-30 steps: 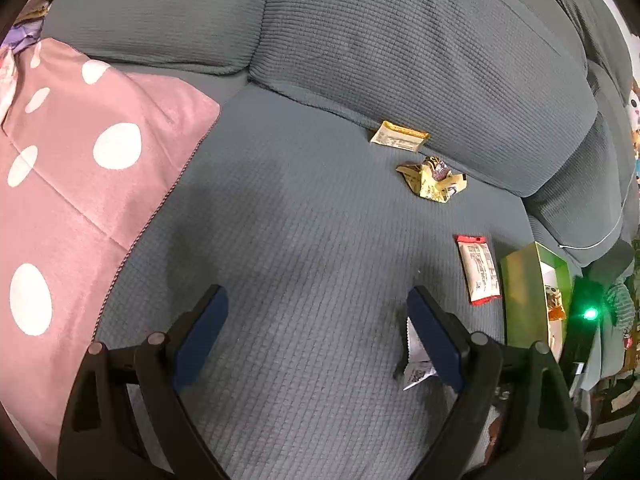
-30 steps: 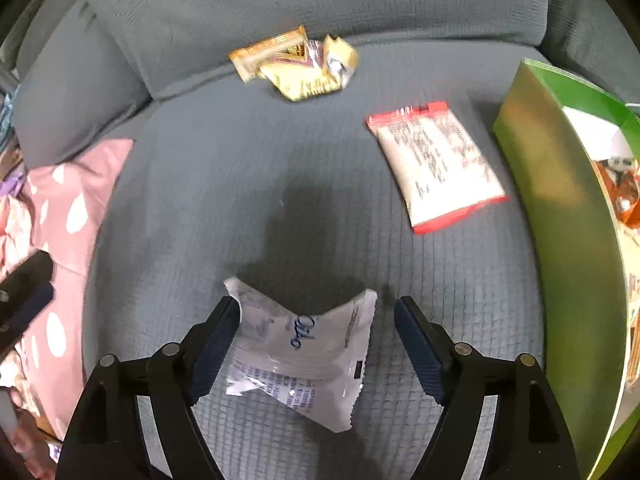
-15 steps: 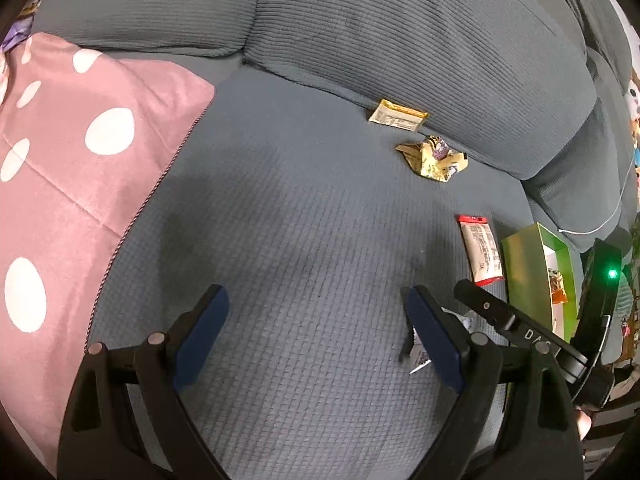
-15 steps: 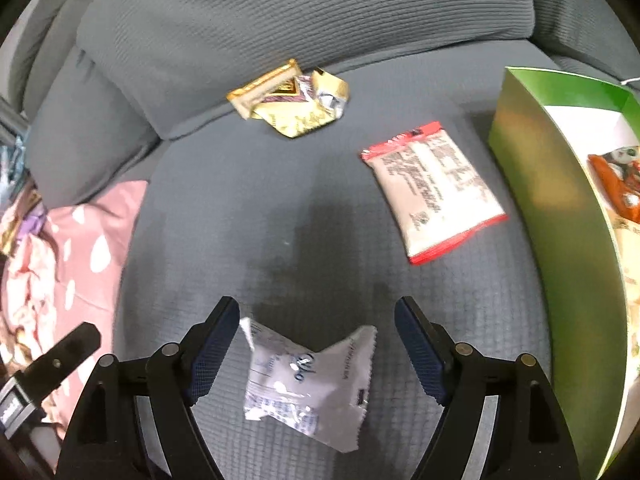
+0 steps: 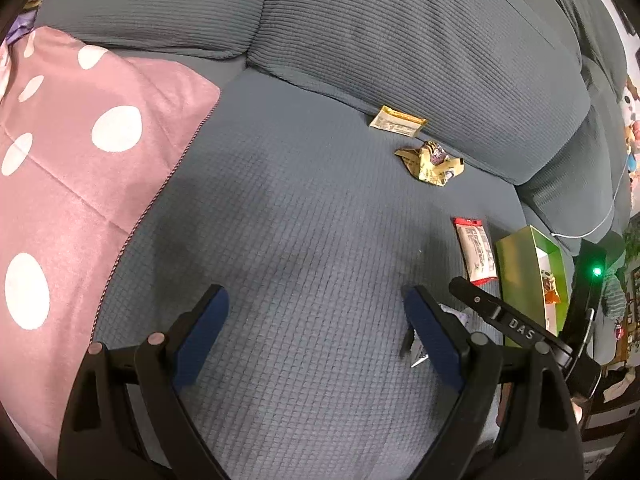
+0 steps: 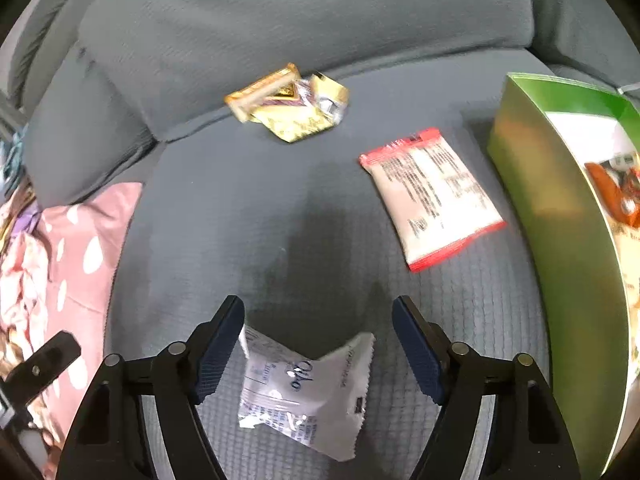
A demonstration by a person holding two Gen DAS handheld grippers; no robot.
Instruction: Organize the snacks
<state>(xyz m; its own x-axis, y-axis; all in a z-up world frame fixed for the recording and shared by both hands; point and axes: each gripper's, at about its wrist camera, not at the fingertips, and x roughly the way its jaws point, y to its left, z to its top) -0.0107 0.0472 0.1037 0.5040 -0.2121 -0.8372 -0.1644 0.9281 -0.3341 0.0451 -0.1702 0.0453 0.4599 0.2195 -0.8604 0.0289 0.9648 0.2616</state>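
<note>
A white snack packet [image 6: 304,396] lies on the grey sofa seat between the fingers of my right gripper [image 6: 318,344], whose jaws are closing. The left pad is at the packet's edge; the right pad stands apart from it. A red-edged packet [image 6: 432,196] lies further back, and two gold wrappers [image 6: 292,108] rest near the back cushion. A green box [image 6: 560,200] with snacks inside stands at the right. My left gripper [image 5: 316,332] hangs open over bare seat, and the white packet [image 5: 418,350] peeks out behind its right finger.
A pink polka-dot cushion [image 5: 80,184] covers the sofa's left side. Grey back cushions [image 5: 400,40] rise behind the seat. In the left wrist view the right gripper's body [image 5: 504,320] and its green light [image 5: 597,271] show beside the green box [image 5: 528,268].
The right gripper's jaws have narrowed around the white packet, which now sits lower and closer between the fingers. The left gripper stays open and still.
</note>
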